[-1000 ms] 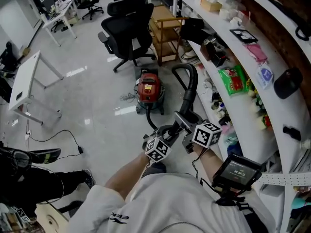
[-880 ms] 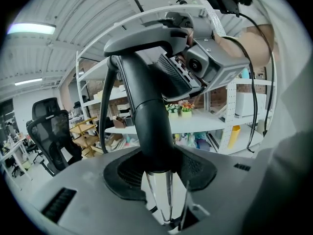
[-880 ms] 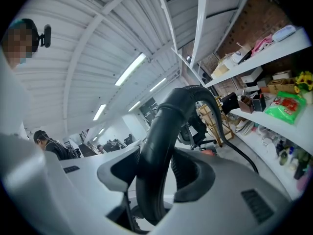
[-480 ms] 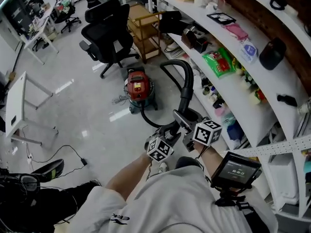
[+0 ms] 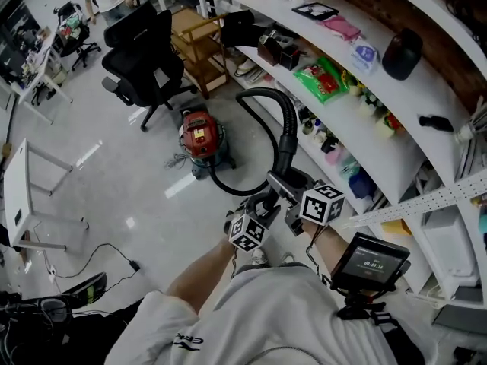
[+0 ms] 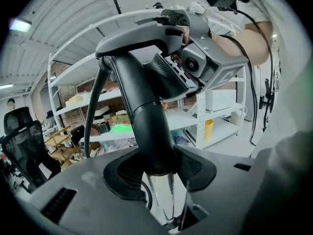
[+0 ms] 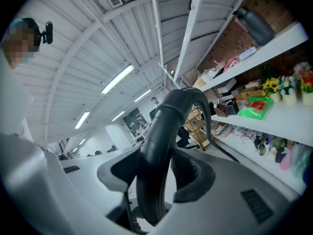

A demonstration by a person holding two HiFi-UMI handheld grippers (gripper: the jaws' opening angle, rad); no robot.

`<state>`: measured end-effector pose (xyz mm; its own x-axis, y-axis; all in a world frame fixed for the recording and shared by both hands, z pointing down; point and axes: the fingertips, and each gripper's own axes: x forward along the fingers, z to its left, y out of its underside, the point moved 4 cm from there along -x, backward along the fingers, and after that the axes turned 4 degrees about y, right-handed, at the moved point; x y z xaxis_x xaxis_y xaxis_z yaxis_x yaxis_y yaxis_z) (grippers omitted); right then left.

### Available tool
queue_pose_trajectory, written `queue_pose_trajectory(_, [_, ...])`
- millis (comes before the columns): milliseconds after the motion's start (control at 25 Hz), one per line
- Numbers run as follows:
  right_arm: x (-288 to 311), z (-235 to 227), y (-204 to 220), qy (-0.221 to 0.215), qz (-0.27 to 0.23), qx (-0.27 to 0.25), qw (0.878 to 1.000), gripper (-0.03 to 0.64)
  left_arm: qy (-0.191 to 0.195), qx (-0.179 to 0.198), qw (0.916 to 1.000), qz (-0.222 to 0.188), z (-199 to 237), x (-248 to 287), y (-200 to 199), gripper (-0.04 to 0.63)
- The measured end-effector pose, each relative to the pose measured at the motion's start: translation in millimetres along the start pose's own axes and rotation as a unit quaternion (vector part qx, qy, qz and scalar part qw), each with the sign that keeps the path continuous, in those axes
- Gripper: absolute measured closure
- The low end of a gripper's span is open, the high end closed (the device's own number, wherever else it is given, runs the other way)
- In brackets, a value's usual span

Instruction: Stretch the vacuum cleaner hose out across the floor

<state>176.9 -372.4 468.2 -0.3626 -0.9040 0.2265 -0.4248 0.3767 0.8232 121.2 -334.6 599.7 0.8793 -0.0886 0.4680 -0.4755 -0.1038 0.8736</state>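
Observation:
A red vacuum cleaner [image 5: 199, 137] stands on the pale floor. Its black hose [image 5: 283, 120] loops off the canister along the floor, then arches up to a grey handle [image 5: 288, 181] in front of me. My left gripper [image 5: 259, 207] is shut on the black tube [image 6: 151, 141] just below the grey handle [image 6: 139, 35]. My right gripper [image 5: 295, 192] is shut on the ribbed hose [image 7: 161, 146] just past the handle, and its body [image 6: 208, 65] shows close by in the left gripper view. Both pairs of jaws press on the tube from either side.
A black office chair [image 5: 148, 52] and a wooden cart [image 5: 199, 40] stand behind the vacuum. A long curved white shelf [image 5: 358, 109] full of small goods runs along the right. A white table [image 5: 19, 196] is at the left, with a thin cable [image 5: 99, 257] on the floor.
Both grippers have carried the handle further from the vacuum cleaner, which now sits further left in the view. The hose arch has stretched longer. Both grips are unchanged.

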Motion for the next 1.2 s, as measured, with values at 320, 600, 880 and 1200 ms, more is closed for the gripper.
queue_pose_trajectory(320, [-55.7, -10.1, 14.0, 0.029, -0.021, 0.009, 0.999, 0.425, 0.032, 0.025, 0.9991, 0.002, -49.9, 17.4, -11.6, 0.434])
queue_pose_trajectory(600, [-125.5, -26.3, 28.6, 0.052, -0.041, 0.031, 0.997, 0.426, 0.063, 0.042, 0.9971, 0.006, -113.6, 36.7, -29.3, 0.434])
queue_pose_trajectory(880, [-198.2, -40.0, 44.6, 0.070, -0.059, 0.041, 0.995, 0.426, 0.084, 0.060, 0.9946, 0.013, -178.6, 57.2, -45.8, 0.434])
queue_pose_trajectory(1200, [-274.4, -54.3, 64.2, 0.098, -0.079, 0.058, 0.990, 0.426, 0.115, 0.080, 0.9898, 0.021, -248.0, 79.0, -61.7, 0.434])
